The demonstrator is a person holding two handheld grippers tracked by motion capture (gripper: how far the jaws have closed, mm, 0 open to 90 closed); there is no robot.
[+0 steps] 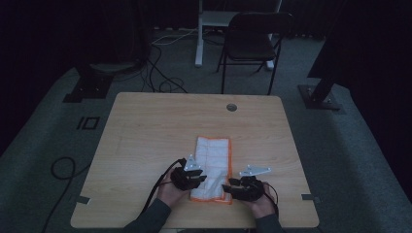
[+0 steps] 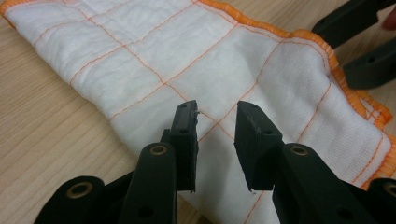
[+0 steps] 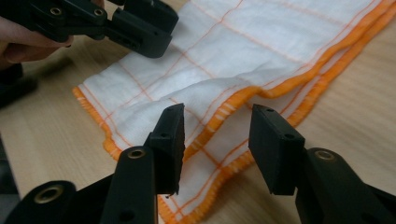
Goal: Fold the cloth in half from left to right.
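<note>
The near end of the cloth point(image 1: 212, 165) is partly covered by the left gripper point(image 1: 198, 180) in the high view; its far edge is cut off in both gripper views; the person's forearms are cropped at the bottom edge.

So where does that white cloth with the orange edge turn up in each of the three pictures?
High view: the cloth lies at the table's near middle, between the two grippers.
Left gripper view: it spreads across the top and centre, behind the open jaws.
Right gripper view: it runs from upper right to bottom centre, one edge folded over, ahead of the open jaws.
Shared landmark: its orange hem.
</note>
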